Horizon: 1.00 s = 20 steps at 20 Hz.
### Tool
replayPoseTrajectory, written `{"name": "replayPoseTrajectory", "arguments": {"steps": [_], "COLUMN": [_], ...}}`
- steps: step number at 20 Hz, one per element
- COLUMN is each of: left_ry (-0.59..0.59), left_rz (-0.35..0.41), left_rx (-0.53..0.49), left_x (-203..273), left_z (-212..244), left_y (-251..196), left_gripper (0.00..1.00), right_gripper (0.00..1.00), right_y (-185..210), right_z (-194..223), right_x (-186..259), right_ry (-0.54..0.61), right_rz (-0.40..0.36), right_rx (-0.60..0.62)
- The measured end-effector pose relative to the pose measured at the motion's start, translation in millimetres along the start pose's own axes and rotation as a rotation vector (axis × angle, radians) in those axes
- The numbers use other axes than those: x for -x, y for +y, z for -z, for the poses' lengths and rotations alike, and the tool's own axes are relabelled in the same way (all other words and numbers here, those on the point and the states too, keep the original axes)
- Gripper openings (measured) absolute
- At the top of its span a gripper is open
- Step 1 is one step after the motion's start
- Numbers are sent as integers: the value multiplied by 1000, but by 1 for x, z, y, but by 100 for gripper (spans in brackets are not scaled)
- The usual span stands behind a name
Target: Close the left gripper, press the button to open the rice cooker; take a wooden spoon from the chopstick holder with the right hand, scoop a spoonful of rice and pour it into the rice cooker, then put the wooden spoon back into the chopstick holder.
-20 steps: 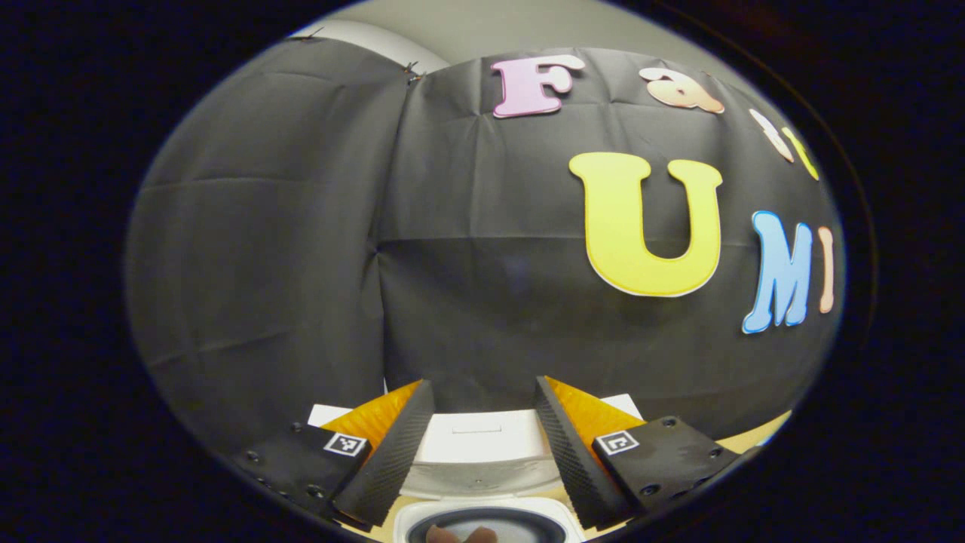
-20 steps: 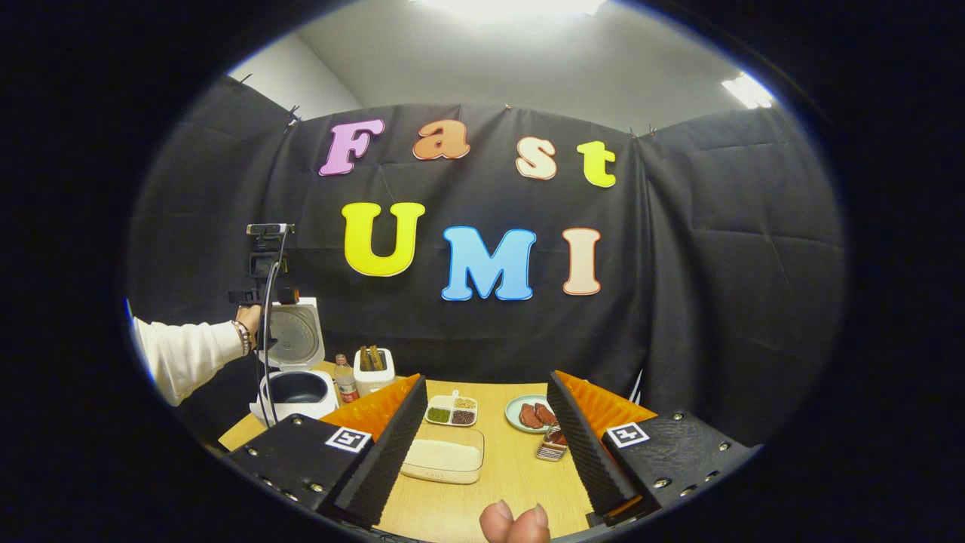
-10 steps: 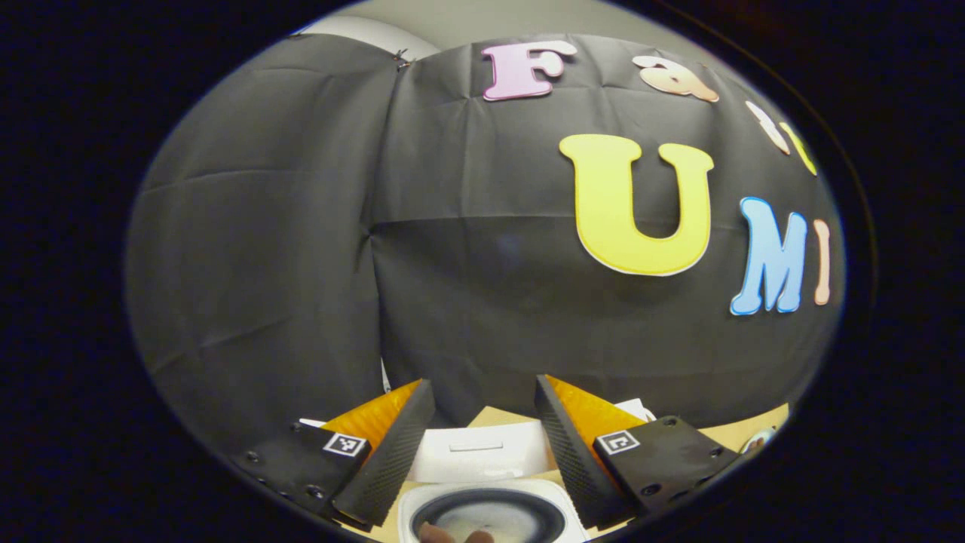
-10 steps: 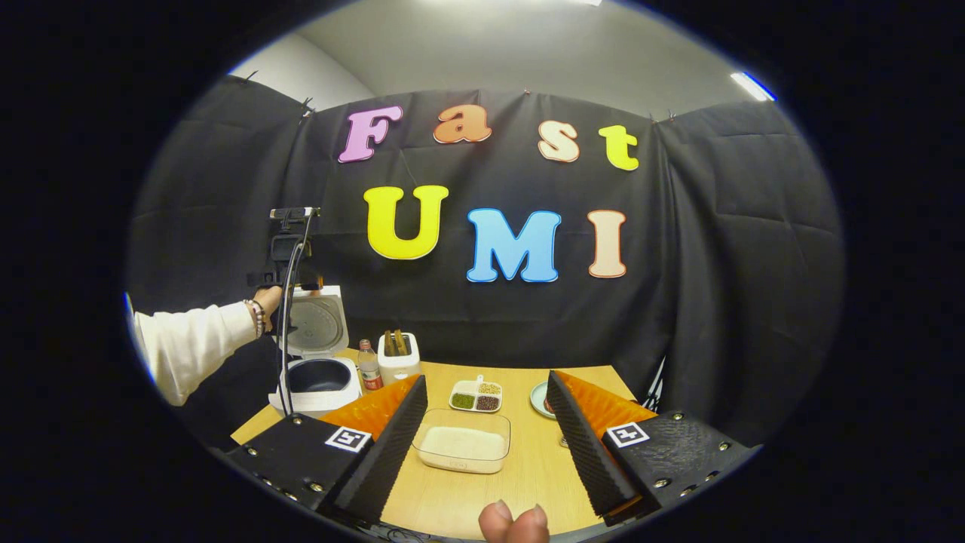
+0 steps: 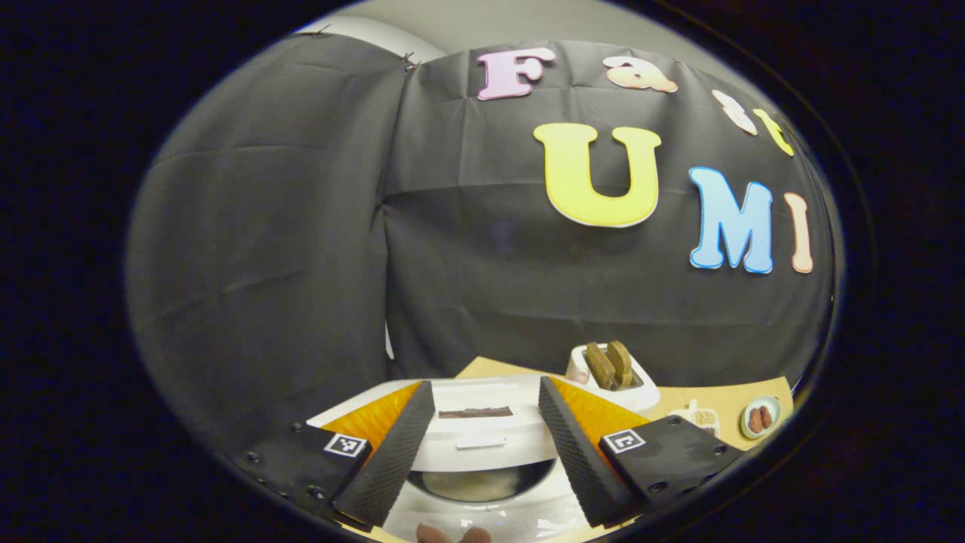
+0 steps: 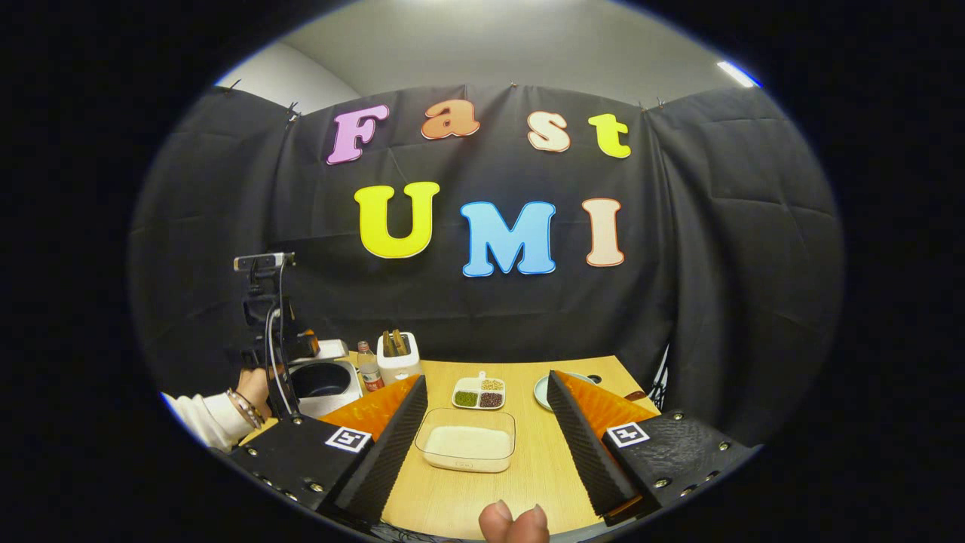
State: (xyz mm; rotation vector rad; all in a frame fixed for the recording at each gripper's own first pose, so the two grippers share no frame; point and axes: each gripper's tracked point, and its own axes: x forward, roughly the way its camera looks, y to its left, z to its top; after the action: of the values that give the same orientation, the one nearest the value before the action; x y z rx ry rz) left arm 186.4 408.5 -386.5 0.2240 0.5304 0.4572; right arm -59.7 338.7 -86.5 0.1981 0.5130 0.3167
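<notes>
the rice cooker [image 6: 323,383] stands open at the tabletop's [image 6: 528,460] left end, its dark inner pot showing. just right of the cooker is a small bottle [image 6: 368,371], then the white chopstick holder [image 6: 397,365] with wooden handles [image 6: 395,343] sticking up. the left tongs [image 5: 484,441] hang over the cooker [image 5: 482,452], fingers wide apart, holding nothing. the right tongs [image 6: 486,445] – also spread and empty – face a clear container of rice [image 6: 465,443], well right of the cooker.
</notes>
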Motion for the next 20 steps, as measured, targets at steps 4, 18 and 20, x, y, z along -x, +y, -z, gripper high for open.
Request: {"name": "replayPoseTrajectory", "arguments": {"steps": [4,18,20], "left_ry": [53,190,179], "left_rz": [-18,-16,-19], "left_rx": [-40,-27,19], "left_x": [-3,0,3], "left_z": [41,102,93], "left_y": [-17,-14,-8], "left_gripper": [98,100,100], "right_gripper": [98,98,98], "right_y": [3,-6,-10], "right_z": [8,12,9], "right_x": [-3,3,6], "right_ry": [19,21,8], "right_rz": [-12,3,15], "right_rx": [1,-28,-28]}}
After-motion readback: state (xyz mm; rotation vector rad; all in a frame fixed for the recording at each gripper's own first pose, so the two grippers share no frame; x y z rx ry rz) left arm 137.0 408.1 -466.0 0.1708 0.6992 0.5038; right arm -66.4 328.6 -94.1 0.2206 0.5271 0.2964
